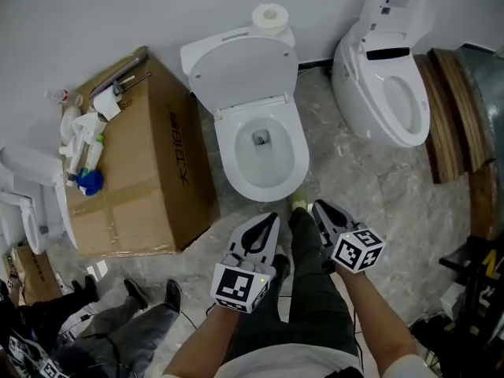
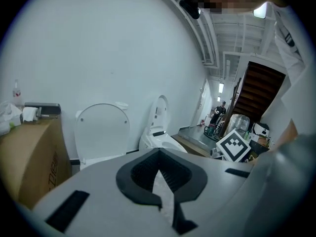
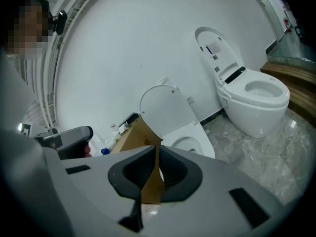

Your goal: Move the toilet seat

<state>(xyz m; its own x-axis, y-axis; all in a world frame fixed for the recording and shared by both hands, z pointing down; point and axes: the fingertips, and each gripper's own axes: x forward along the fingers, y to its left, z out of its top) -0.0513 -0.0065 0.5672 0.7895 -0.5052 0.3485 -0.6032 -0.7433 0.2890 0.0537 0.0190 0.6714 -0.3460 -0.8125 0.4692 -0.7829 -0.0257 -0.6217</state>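
Above the grey marble floor (image 1: 358, 191), left gripper (image 1: 270, 220) and right gripper (image 1: 320, 208), jaws together on nothing, could knock the apparently raised white oval plastic toilet seat (image 1: 240, 73) slamming down.

Glossy white ceramic toilet (image 1: 227, 154), smooth plastic toilet seat (image 1: 240, 73), matt brown cardboard box (image 1: 142, 156), polished marbled stone floor (image 1: 362, 195), grained wooden boards (image 1: 453, 109)

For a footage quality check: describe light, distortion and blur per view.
Head view: even, soft light, sharp throughout, only faint shadows beside the open toilet. Left gripper view: strong fisheye, dark corners, ceiling light blown out. Right gripper view: same fisheye, dark corners.
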